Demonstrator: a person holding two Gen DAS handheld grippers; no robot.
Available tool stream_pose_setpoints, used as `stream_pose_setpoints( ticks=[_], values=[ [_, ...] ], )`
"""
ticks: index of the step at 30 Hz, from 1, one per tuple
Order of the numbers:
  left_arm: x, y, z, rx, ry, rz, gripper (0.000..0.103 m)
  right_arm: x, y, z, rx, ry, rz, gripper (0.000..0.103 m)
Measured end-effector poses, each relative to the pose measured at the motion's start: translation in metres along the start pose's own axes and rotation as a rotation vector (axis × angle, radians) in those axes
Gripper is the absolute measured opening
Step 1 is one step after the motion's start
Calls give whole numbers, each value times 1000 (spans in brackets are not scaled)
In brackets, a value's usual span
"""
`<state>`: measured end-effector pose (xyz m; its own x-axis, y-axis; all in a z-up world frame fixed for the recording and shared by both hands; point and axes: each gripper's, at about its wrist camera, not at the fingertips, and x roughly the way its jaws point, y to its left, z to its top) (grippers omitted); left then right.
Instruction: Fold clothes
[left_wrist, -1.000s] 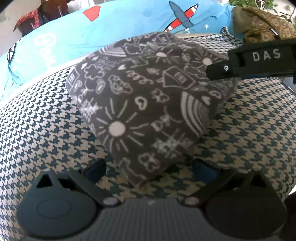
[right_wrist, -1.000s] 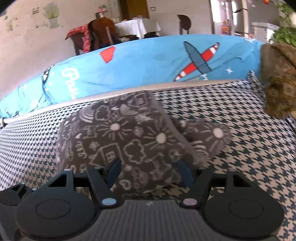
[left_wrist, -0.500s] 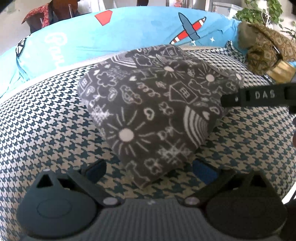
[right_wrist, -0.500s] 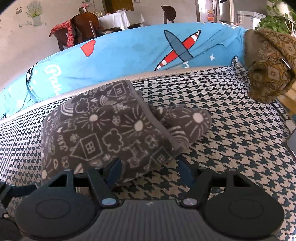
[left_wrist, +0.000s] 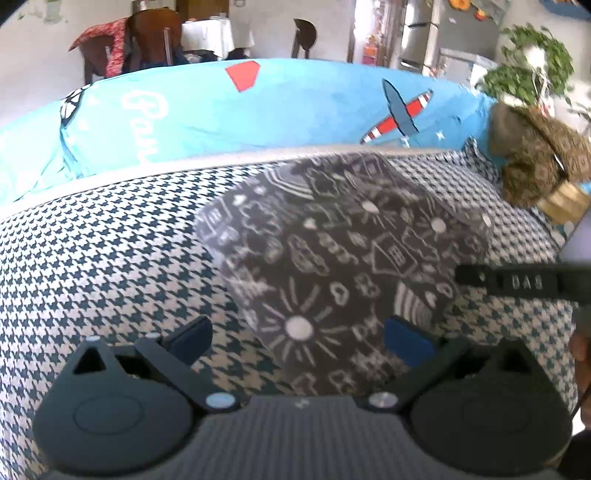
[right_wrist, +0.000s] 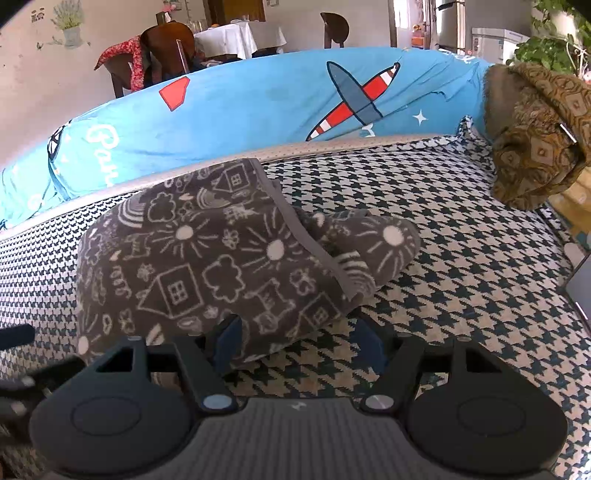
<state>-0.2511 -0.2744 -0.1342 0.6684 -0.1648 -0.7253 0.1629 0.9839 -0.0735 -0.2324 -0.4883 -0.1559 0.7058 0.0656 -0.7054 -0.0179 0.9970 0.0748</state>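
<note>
On the houndstooth-patterned couch seat, the folded grey fleece garment with white doodle print lies bundled.
Both tongs, left gripper and right gripper, gape empty; its loose right flap could spring open.

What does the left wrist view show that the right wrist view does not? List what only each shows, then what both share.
Only the left wrist view: the right tongs' black bar marked DAS, reaching in beside the folded grey garment.

Only the right wrist view: the garment's grey hem band and the rounded fold beyond it.

Both: the garment lying on the houndstooth cover, the blue aeroplane cushion, the brown patterned cloth, and open tongs.
</note>
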Motion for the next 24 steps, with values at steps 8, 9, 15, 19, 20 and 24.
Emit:
stream_pose_setpoints(
  ticks=[8, 9, 15, 19, 20, 24],
  values=[
    [5, 23, 15, -53, -14, -25, 103, -1, -1, 0, -8, 1, -37, 69],
    [7, 25, 16, -56, -8, -35, 103, -1, -1, 0, -9, 1, -42, 69],
    [15, 27, 21, -52, 4, -60, 103, -2, -2, 0, -16, 2, -69, 69],
    [19, 31, 25, -64, 11, -72, 103, -2, -3, 0, -17, 9, -89, 69],
    [20, 32, 26, -66, 13, -75, 103, -2, -3, 0, -14, 11, -90, 69],
    [25, 35, 29, -76, 25, -81, 103, -3, -5, 0, -11, 11, -99, 69]
  ],
)
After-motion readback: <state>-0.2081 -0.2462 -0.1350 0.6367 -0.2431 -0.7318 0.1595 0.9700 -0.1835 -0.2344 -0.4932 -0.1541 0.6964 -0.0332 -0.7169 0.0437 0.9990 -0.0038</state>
